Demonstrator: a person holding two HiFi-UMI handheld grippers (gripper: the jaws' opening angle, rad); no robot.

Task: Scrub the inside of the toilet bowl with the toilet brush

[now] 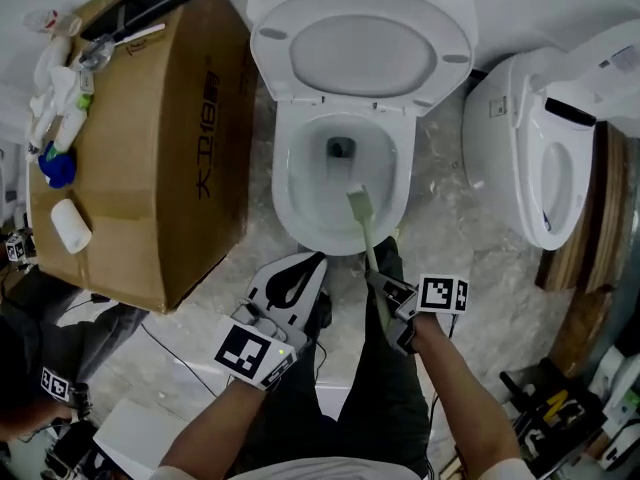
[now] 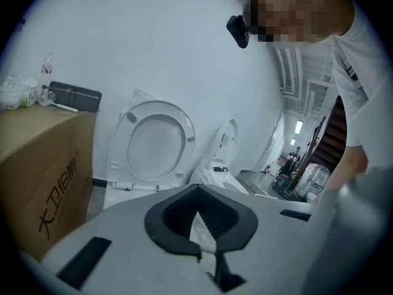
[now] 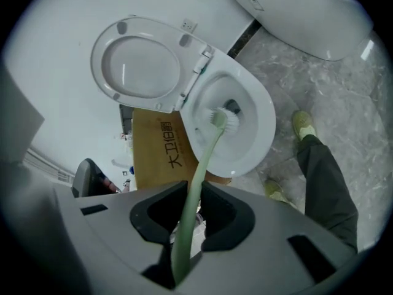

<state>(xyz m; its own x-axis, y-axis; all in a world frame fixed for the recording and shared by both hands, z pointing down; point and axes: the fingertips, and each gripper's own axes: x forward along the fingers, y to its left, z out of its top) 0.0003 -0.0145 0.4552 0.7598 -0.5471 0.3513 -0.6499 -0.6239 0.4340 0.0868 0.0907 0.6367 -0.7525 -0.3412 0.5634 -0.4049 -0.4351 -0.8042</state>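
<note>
Your right gripper (image 3: pixel 195 192) is clenched on the toilet brush (image 1: pixel 362 218), whose head lies inside the toilet bowl (image 1: pixel 290 198), your left gripper (image 1: pixel 297 273) is closed and empty near the front rim, and narrow marble floor (image 1: pixel 440 218) separates the bowl from the cardboard box (image 1: pixel 170 138) and a second toilet (image 1: pixel 540 158).

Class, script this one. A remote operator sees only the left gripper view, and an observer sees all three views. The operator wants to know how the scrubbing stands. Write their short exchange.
Operator: Is the right gripper holding anything?
Observer: Yes, it is shut on the pale green handle of the toilet brush.
Operator: Where is the bristle end?
Observer: Inside the toilet bowl, between the drain hole and the front rim.
</note>
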